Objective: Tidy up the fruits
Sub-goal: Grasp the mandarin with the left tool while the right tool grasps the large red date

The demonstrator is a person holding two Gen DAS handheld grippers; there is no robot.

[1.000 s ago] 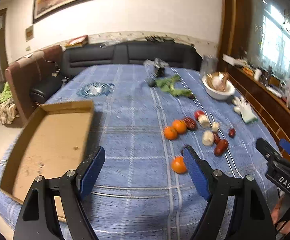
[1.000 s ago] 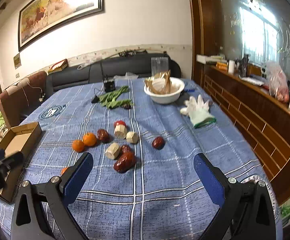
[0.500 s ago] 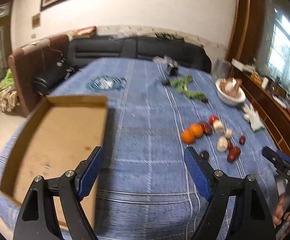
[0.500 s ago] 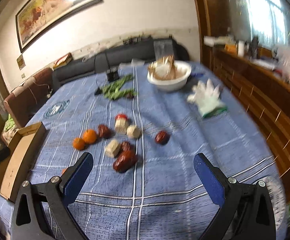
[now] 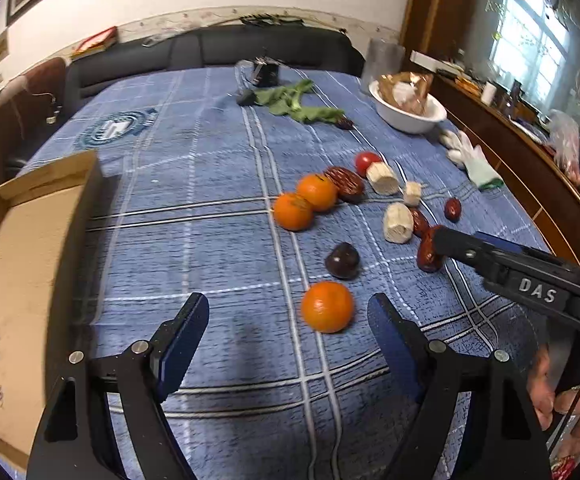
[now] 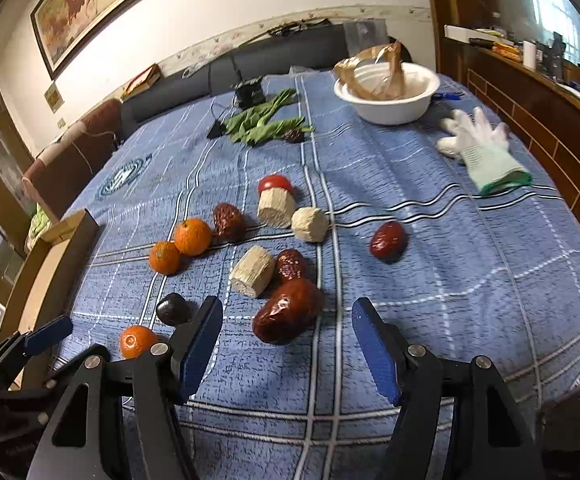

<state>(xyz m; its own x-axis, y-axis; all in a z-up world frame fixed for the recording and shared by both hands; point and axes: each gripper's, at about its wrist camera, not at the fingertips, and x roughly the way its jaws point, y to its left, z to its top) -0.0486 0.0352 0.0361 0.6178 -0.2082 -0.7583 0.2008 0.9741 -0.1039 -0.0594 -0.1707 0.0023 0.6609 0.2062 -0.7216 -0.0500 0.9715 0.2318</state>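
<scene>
Since half a second ago both views sit lower and closer to the fruit on the blue-checked bench (image 5: 218,184). The left hand-held gripper (image 5: 288,322) hovers low, jaws apart and empty, with an orange (image 5: 326,306) just ahead between its fingers, nearer the right one. The right hand-held gripper (image 6: 286,338) is likewise spread wide and empty, a large red date (image 6: 286,310) lying between its fingertips. A cardboard box (image 5: 14,264) sits at the bench's left edge
</scene>
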